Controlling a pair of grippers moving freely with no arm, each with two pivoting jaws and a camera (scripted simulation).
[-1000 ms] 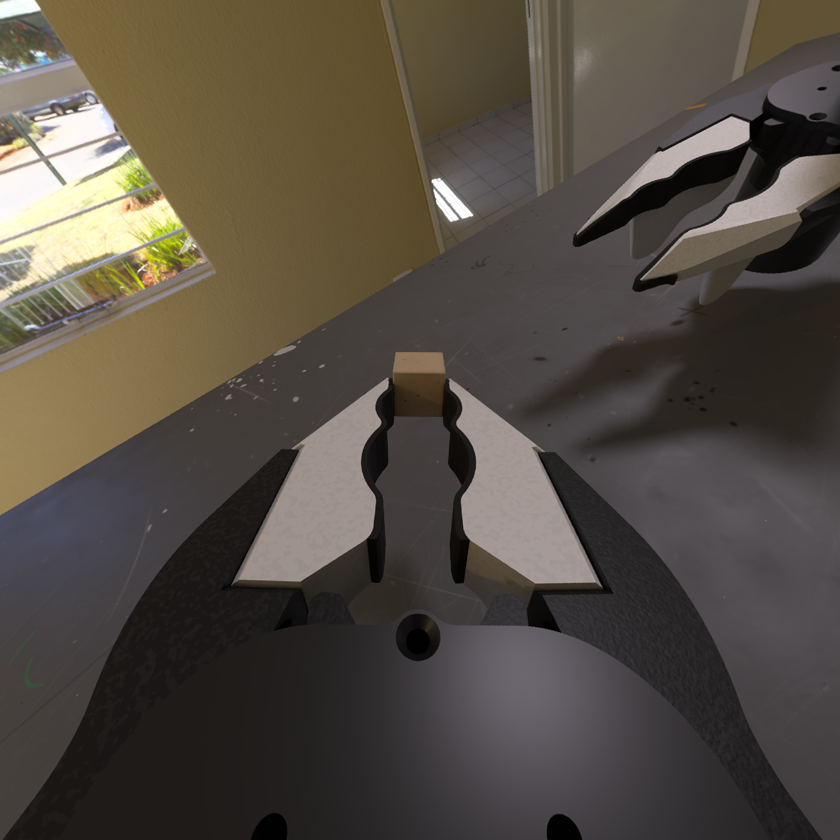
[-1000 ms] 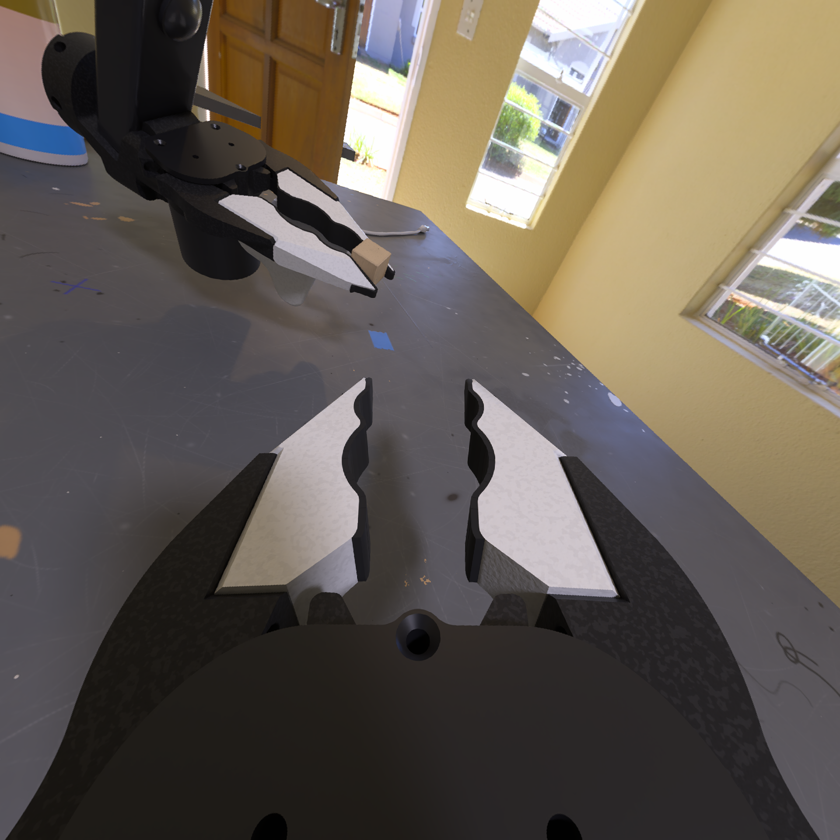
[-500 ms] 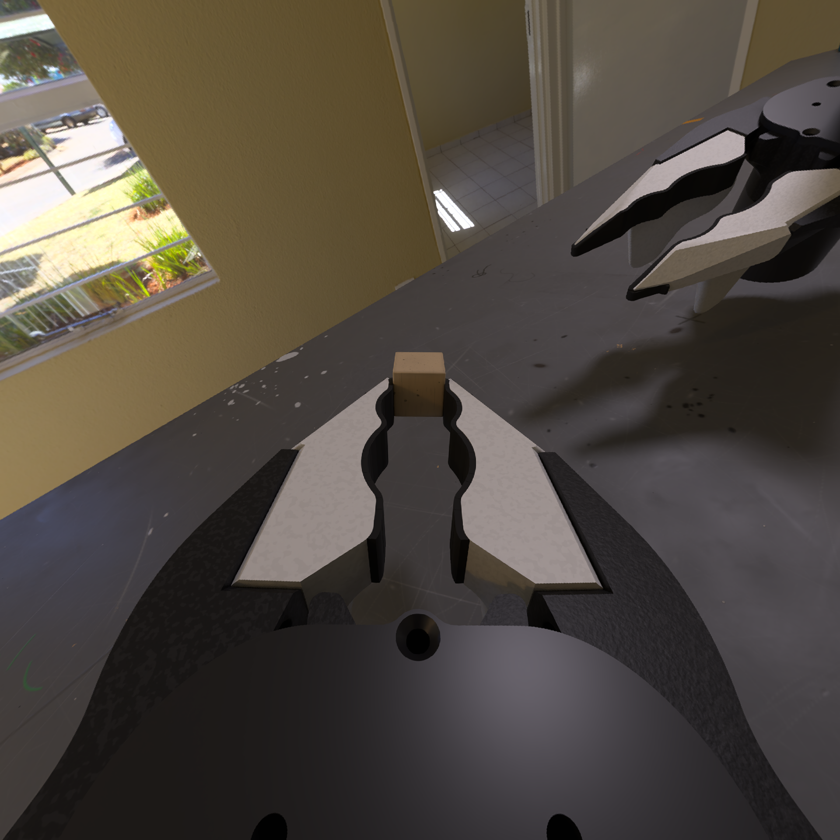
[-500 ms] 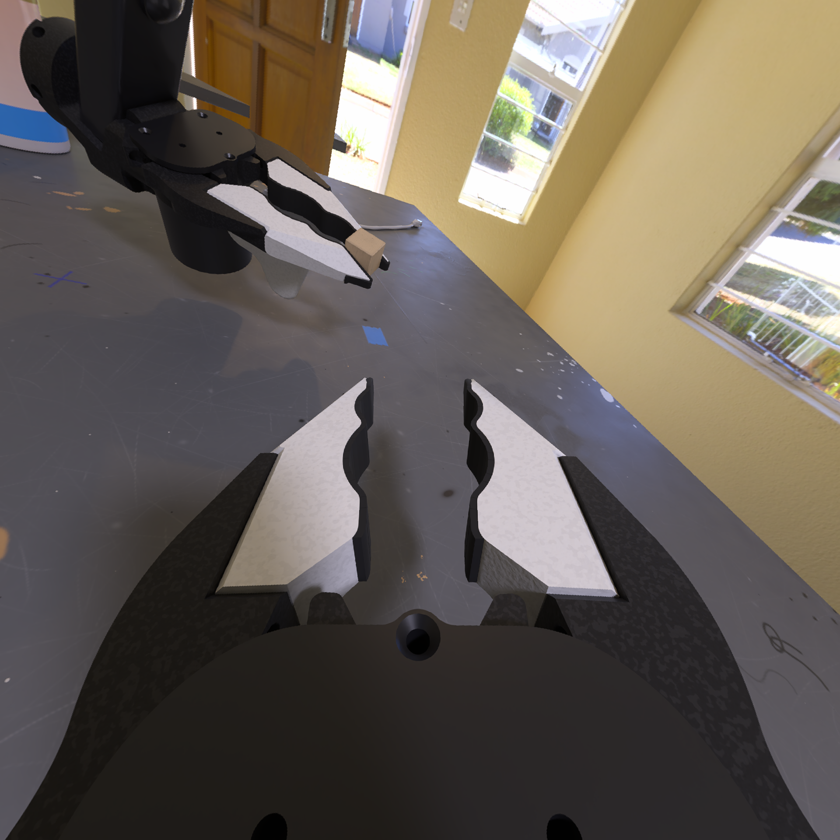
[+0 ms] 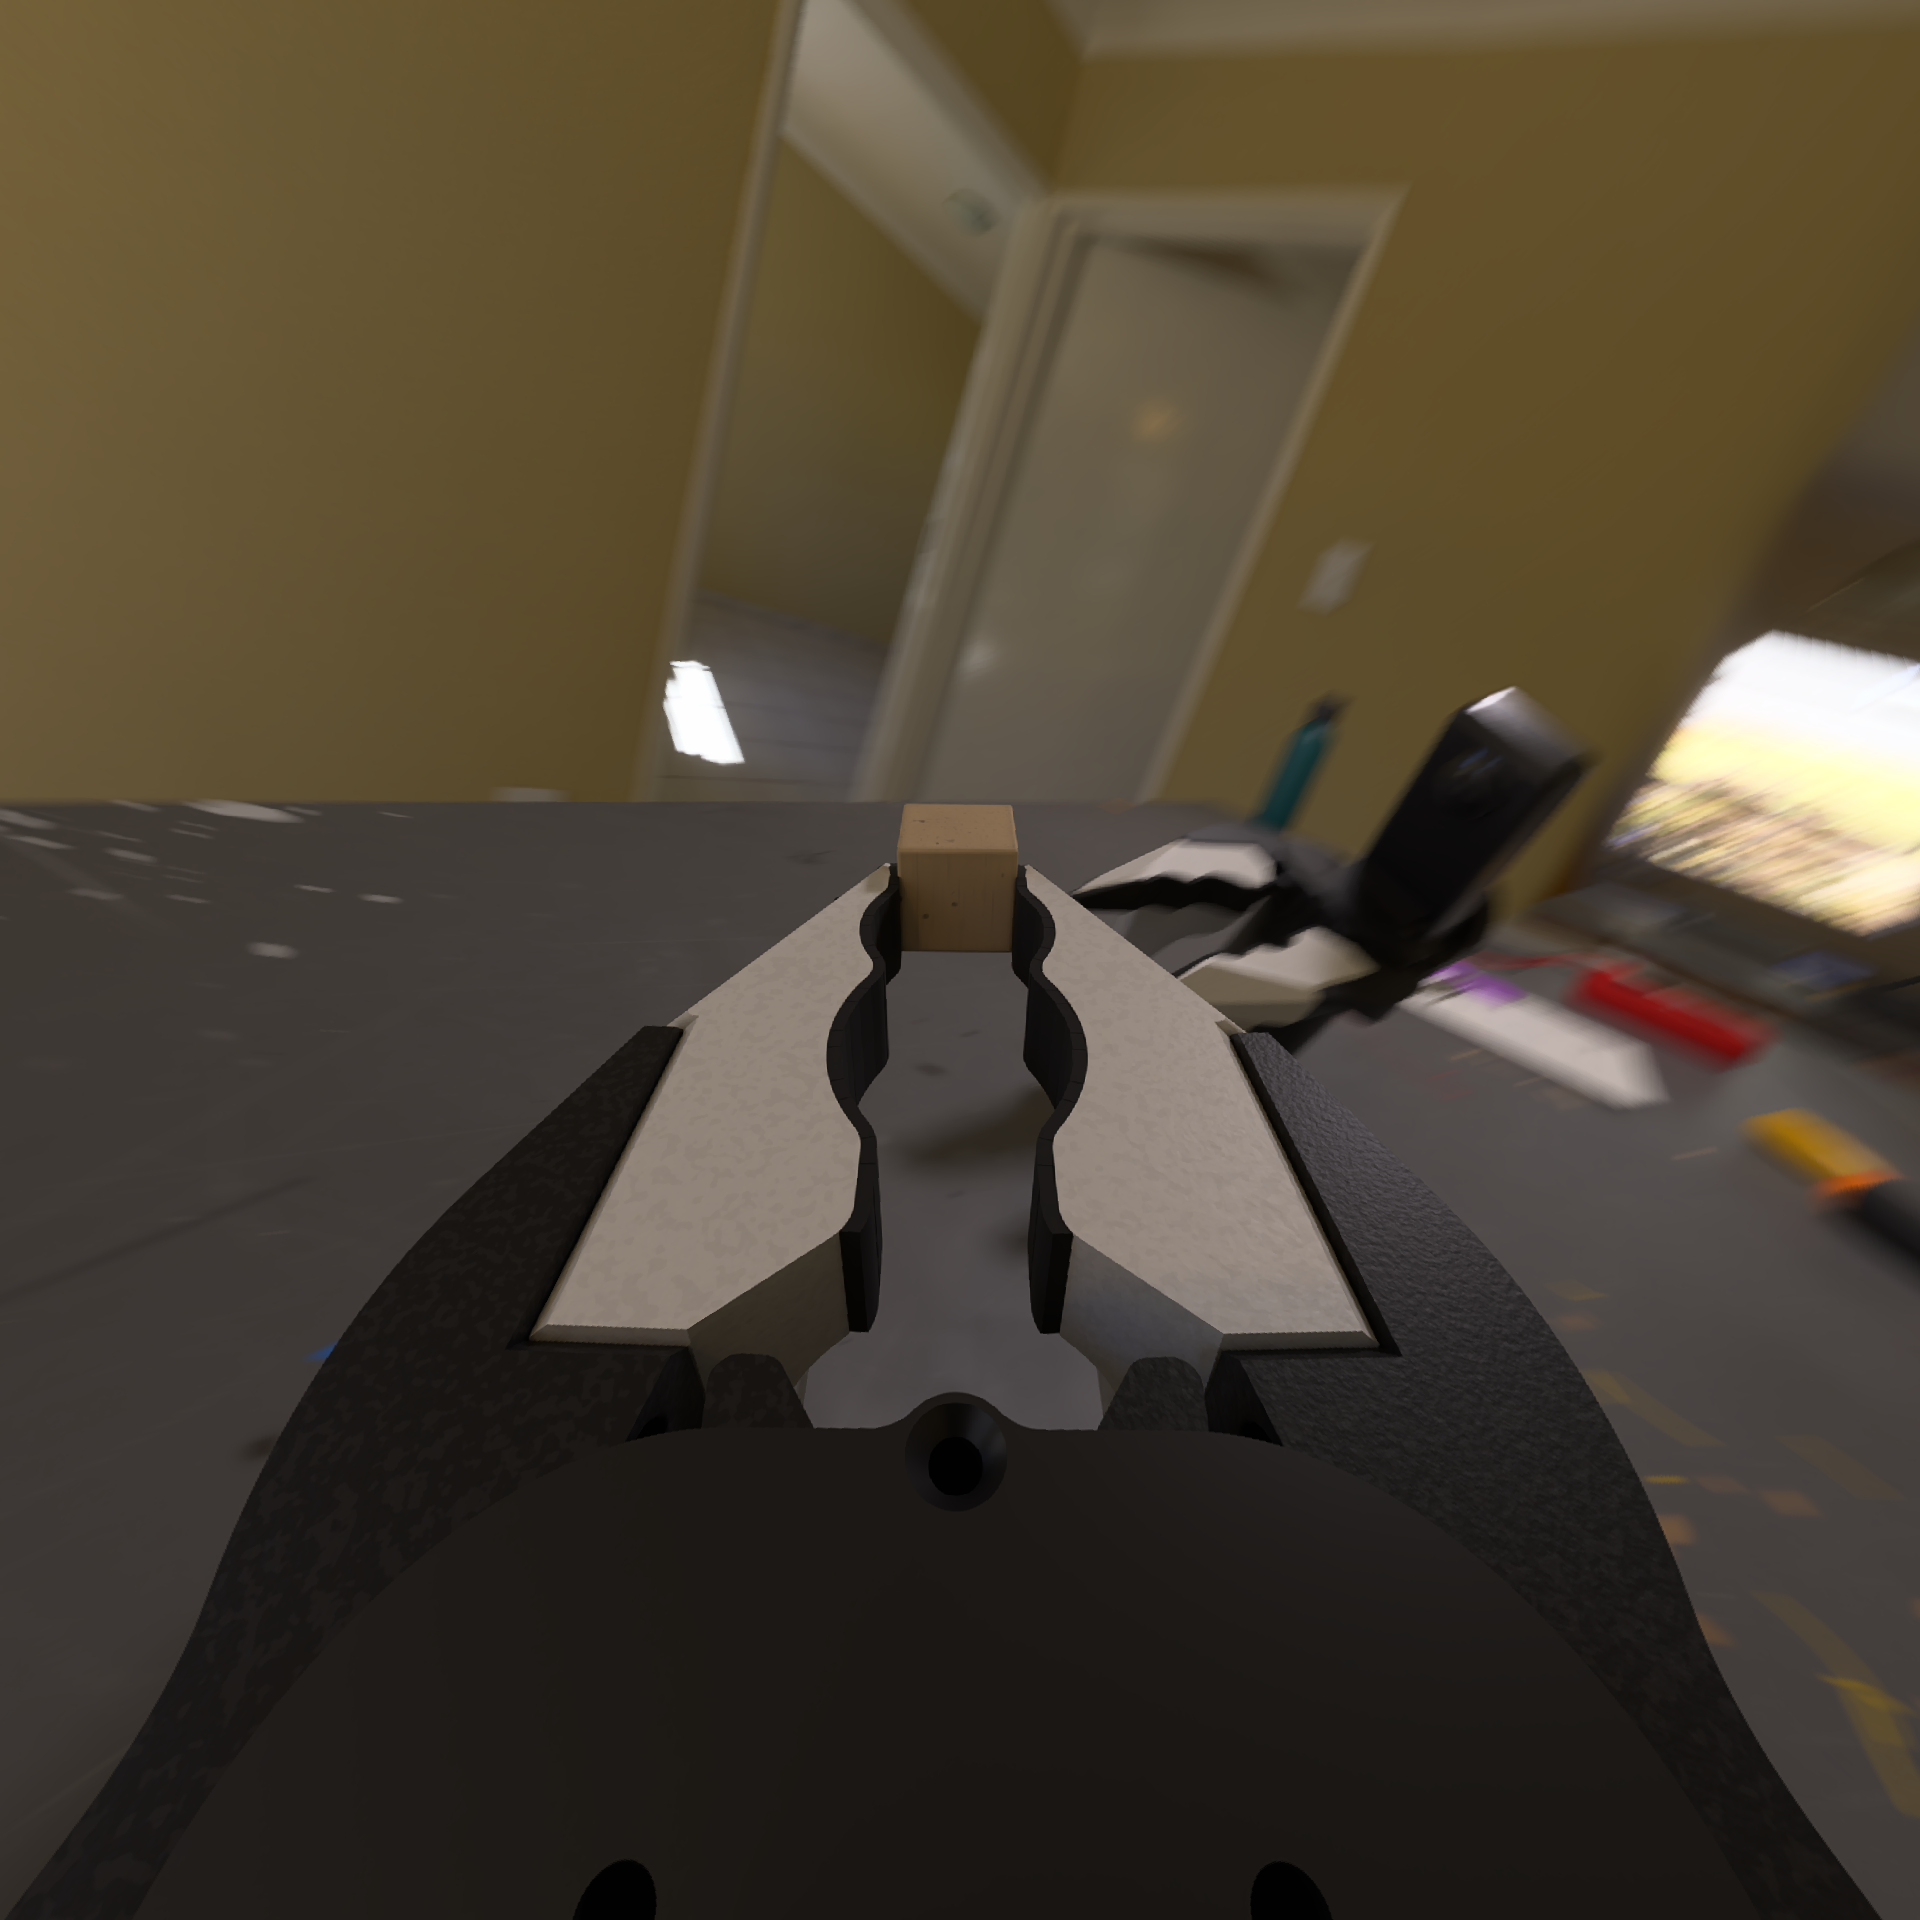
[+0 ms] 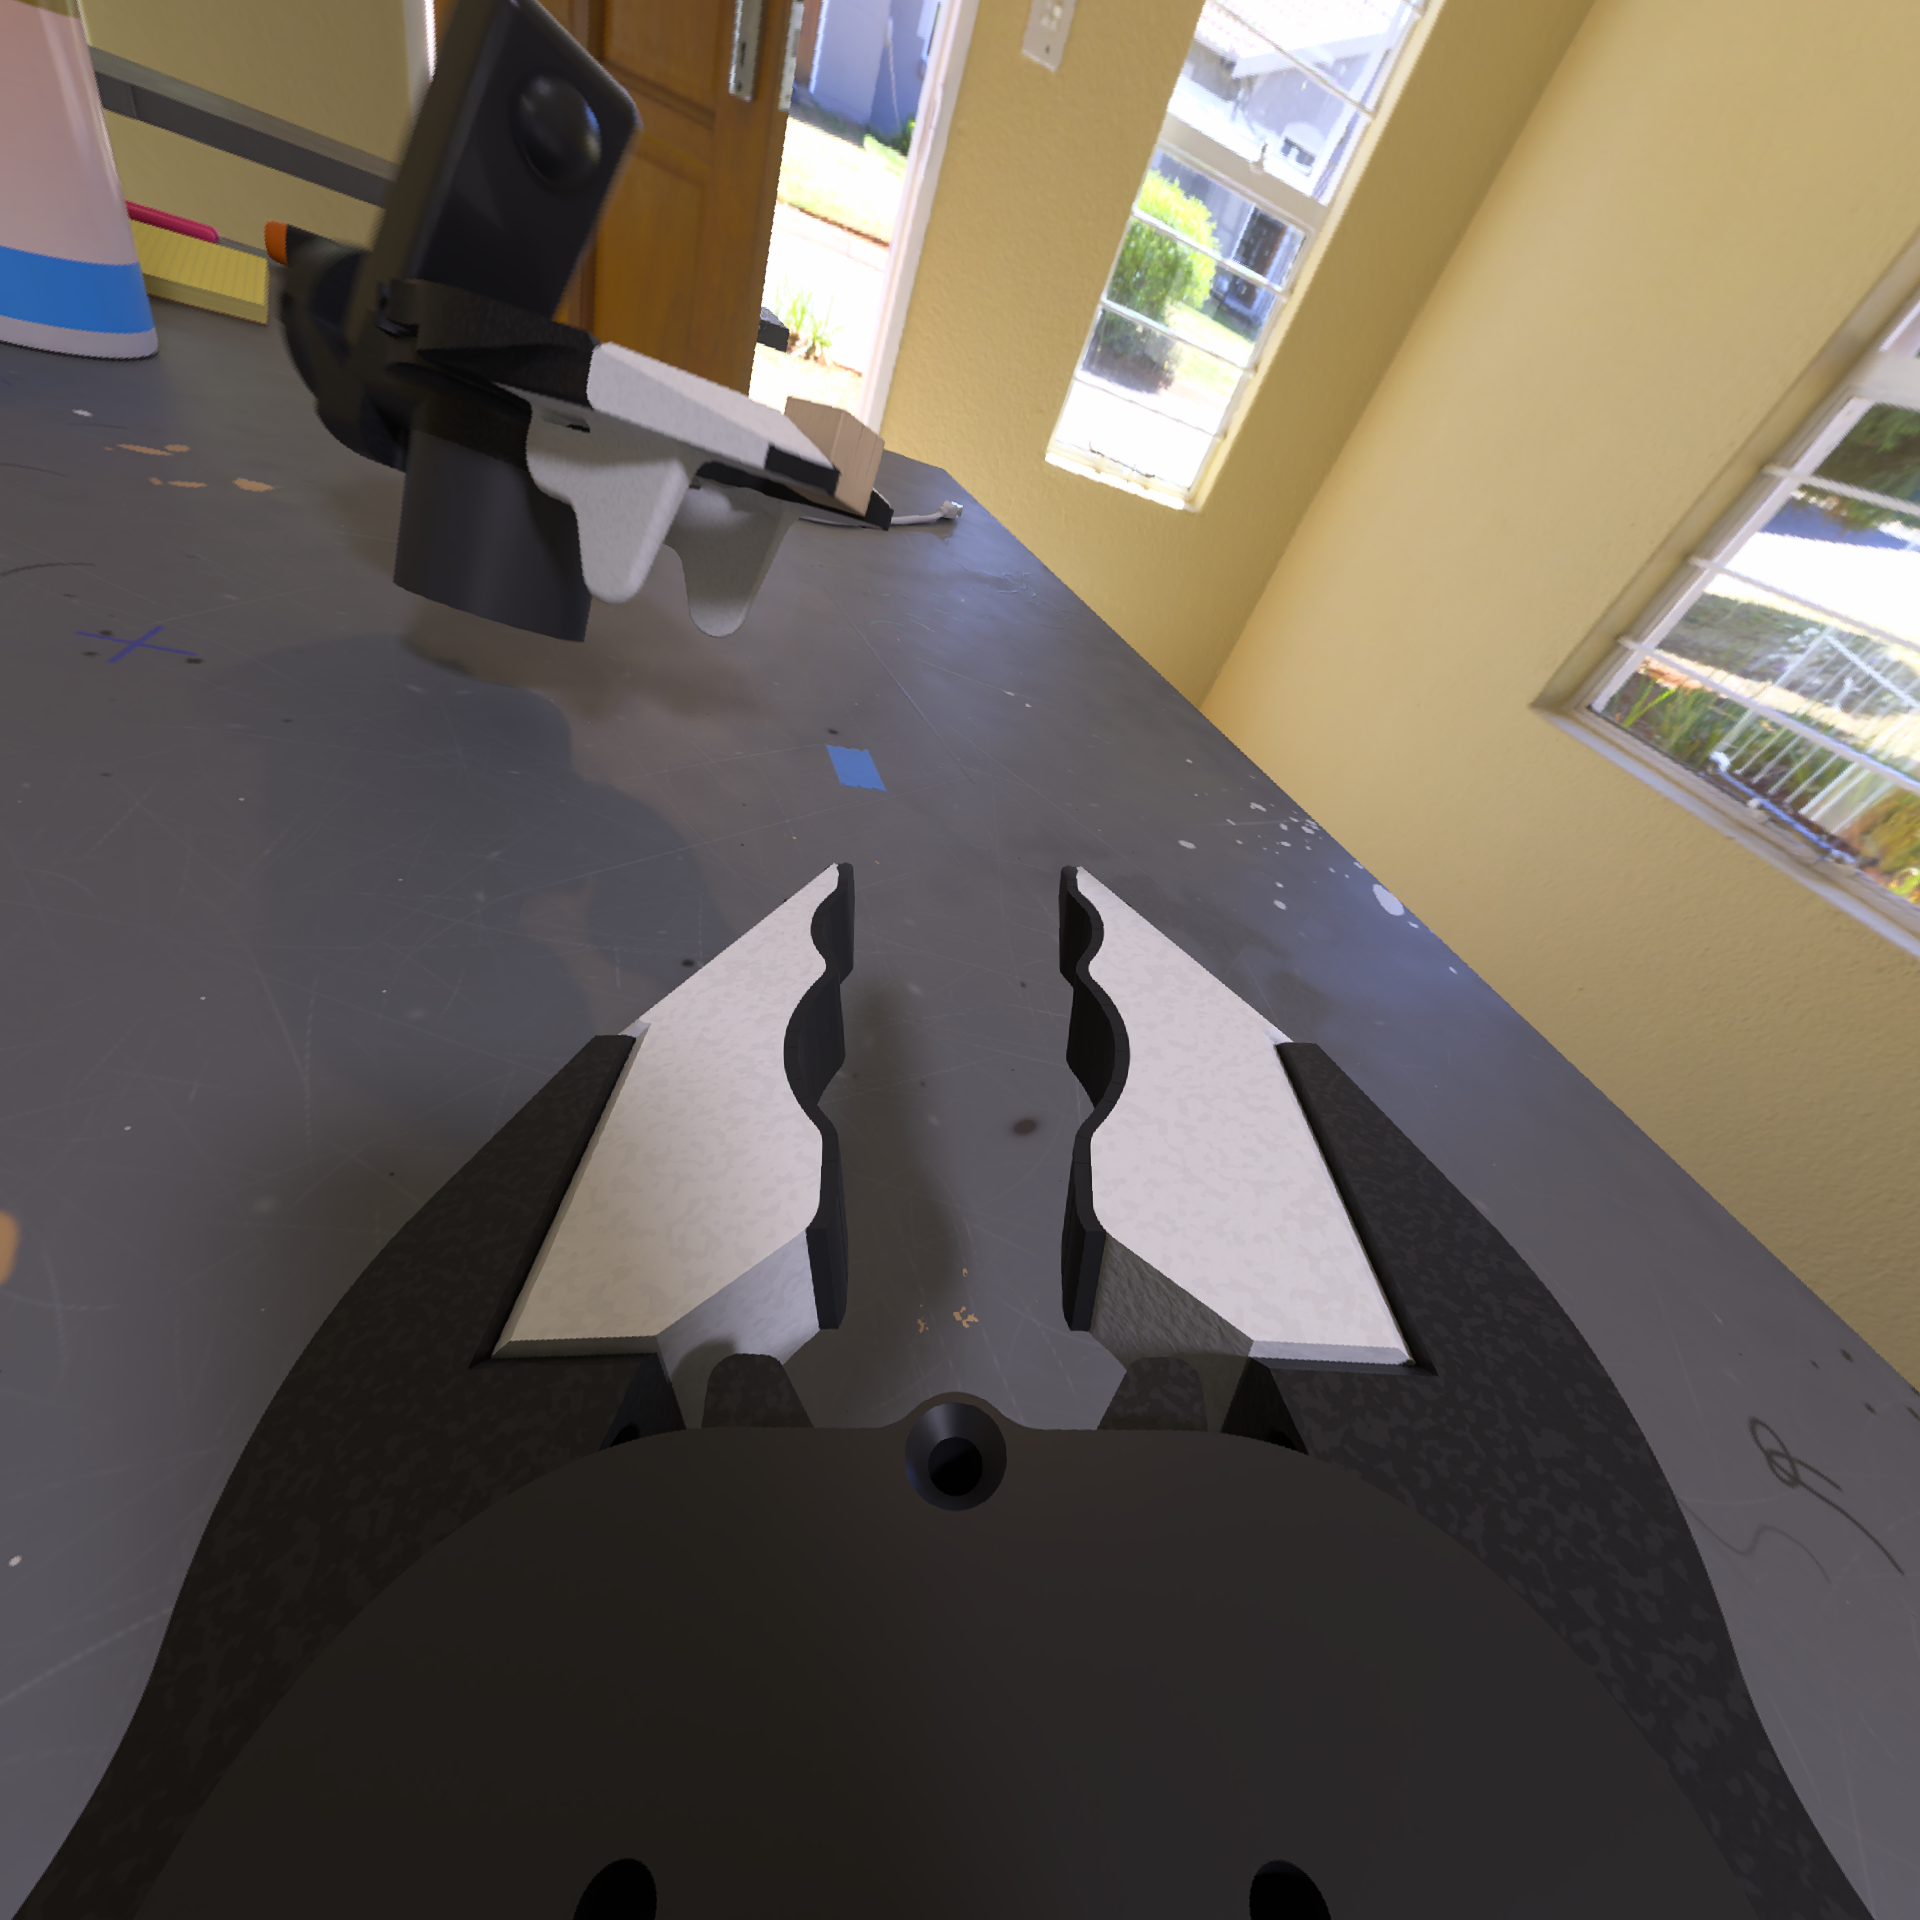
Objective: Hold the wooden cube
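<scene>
The small wooden cube (image 5: 956, 881) sits pinched between the tips of my left gripper (image 5: 956, 896), which is shut on it and holds it above the dark grey table (image 5: 312, 1039). In the right wrist view the cube (image 6: 842, 452) shows at the tip of the left gripper (image 6: 831, 473), rolled onto its side, off the table. My right gripper (image 6: 954, 883) is open and empty, low over the table, nearer than the left one. It also shows in the left wrist view (image 5: 1247, 935), to the right behind the cube.
On the table in the left wrist view lie a red object (image 5: 1662, 1013), a yellow and orange marker (image 5: 1839, 1164) and a white strip (image 5: 1558, 1049) at right. The right wrist view shows a blue tape square (image 6: 857, 769), a pink and blue cone (image 6: 62, 208) and a yellow pad (image 6: 203, 275). The table edge runs along the yellow wall.
My left gripper has swung and rolled sharply with the cube, so its view now looks level across the table and is blurred. The right gripper has barely moved and stays open.
</scene>
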